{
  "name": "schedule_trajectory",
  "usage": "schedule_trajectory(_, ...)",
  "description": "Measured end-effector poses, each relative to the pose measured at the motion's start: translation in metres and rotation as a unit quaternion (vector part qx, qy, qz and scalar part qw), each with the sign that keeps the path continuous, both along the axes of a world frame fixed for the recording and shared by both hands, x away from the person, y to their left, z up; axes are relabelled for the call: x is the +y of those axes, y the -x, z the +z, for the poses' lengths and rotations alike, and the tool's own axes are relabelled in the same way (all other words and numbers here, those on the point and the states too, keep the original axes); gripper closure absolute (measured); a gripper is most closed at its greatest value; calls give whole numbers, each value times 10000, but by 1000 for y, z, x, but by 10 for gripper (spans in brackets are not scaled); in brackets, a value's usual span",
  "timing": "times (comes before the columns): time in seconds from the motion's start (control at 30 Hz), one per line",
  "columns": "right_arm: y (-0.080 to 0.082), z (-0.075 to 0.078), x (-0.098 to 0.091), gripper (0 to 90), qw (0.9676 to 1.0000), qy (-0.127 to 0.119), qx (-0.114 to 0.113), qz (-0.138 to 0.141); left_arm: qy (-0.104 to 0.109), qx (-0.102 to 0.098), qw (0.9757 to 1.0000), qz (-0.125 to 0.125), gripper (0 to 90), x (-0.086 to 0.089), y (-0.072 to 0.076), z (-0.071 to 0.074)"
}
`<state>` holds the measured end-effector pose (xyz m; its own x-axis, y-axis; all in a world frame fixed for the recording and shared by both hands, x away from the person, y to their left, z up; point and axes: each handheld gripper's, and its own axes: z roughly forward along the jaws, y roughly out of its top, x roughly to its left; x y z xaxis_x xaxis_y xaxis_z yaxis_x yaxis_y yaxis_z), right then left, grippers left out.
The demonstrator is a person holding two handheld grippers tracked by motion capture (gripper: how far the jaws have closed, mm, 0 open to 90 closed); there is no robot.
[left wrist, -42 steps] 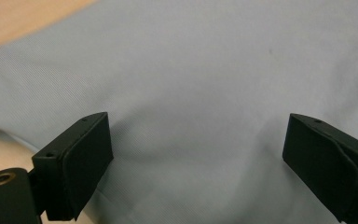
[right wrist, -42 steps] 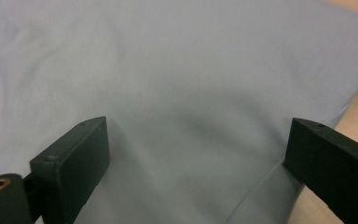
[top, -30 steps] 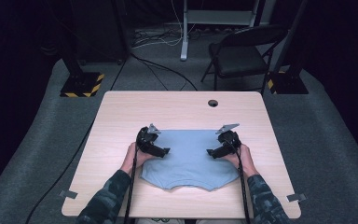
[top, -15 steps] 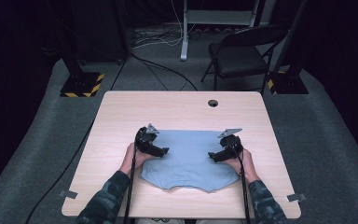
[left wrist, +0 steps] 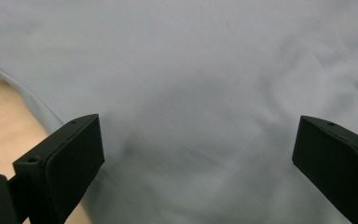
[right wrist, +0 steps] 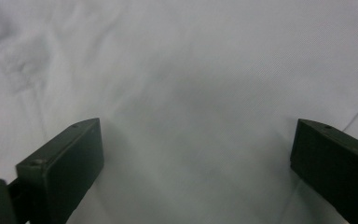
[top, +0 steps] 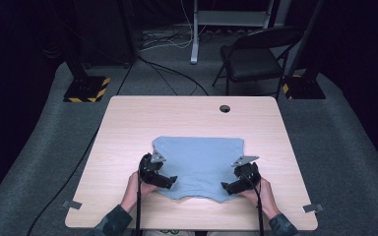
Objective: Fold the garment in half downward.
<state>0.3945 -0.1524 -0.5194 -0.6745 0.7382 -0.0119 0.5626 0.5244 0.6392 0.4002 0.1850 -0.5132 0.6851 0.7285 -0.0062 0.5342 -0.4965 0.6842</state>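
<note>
Blue cloth (top: 199,162) lying flat on the worktop (top: 128,123), near the person's edge.
Left gripper (top: 170,181) and right gripper (top: 225,186) sit over its near corners, fingers spread wide and, as far as the blur allows, gripping nothing; the left's have just been opening. A folding chair (top: 256,54) stands beyond.

left gripper (top: 171,182) jaws just opening, right gripper (top: 226,187) seemingly open

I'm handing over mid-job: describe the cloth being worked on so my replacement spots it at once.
Look at the light wooden table in the dark room. On its near half lies a pale blue fabric garment, spread flat between the left gripper and the right gripper. It is the single soft, blue thing on the bare wood.
</note>
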Motion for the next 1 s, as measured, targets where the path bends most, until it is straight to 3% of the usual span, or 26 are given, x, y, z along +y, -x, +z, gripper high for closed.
schedule_trajectory(0.1,9,-6,0,6,10000,17,-4,45,-198,152,9996,-153,6,-4,7,-12)
schedule_trajectory(0.13,10,-6,-1,7,10000,-13,-16,54,-163,39,9997,-182,0,-3,9,-14)
schedule_trajectory(0.23,10,-8,-5,8,9998,-98,-53,171,-13,-5,9993,-365,0,4,8,-16)
schedule_trajectory(0.43,11,-11,-14,15,9988,-186,-209,393,51,-204,9983,-541,3,13,12,-20)
schedule_trajectory(0.83,14,-14,-19,16,9978,-299,-348,475,144,-309,9979,-542,3,16,14,-23)
schedule_trajectory(1.0,14,-14,-18,13,9979,-302,-378,434,275,-342,9982,-402,0,16,16,-24)
